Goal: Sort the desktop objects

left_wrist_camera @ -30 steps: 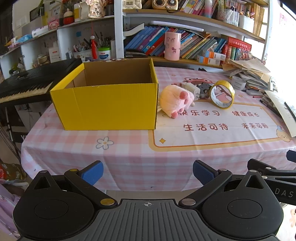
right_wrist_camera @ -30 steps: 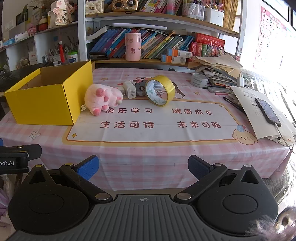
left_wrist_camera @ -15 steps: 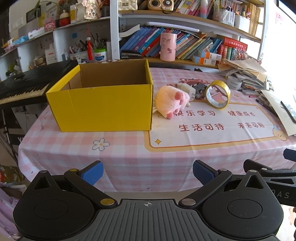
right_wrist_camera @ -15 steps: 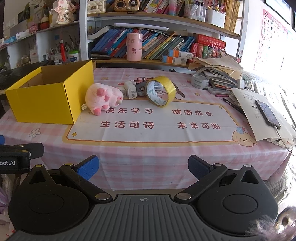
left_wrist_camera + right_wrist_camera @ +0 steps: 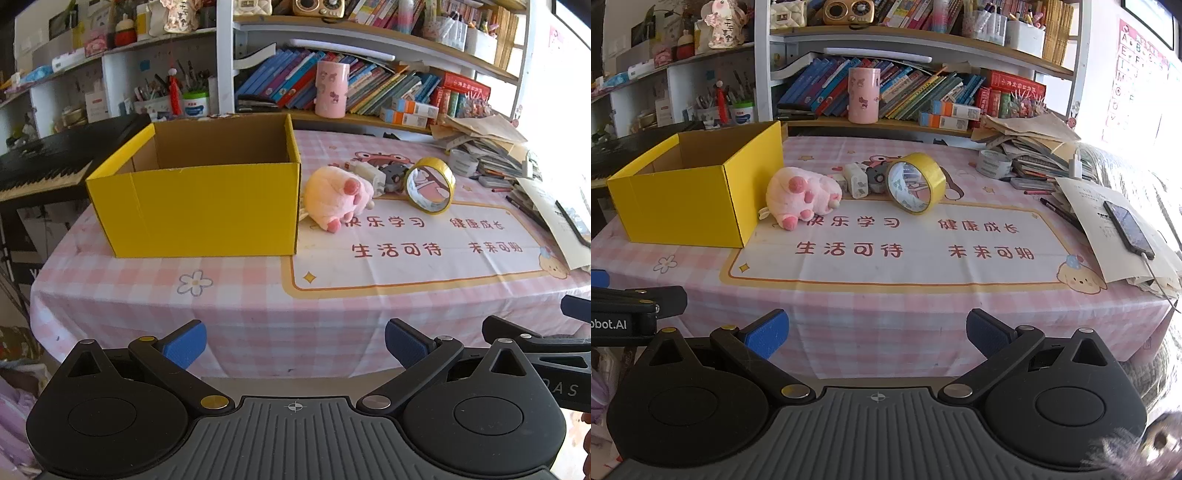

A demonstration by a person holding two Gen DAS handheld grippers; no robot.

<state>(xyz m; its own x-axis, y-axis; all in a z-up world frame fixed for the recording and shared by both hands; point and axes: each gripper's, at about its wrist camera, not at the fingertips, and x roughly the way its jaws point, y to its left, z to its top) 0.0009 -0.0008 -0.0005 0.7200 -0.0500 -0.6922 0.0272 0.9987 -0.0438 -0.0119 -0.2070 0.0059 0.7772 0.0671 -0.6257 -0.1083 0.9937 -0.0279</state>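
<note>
a pink plush toy, chargers and a yellow tape roll cluster mid-table beside the open yellow box near the table's left edge, seemingly awaiting sorting. left gripper and right gripper hover off the front edge, jaws apart and empty. the mat reads "快乐学习".

In front of the yellow box the tablecloth lies bare. Beside its right wall, a plush toy, small gadgets and a tape roll crowd together.
</note>
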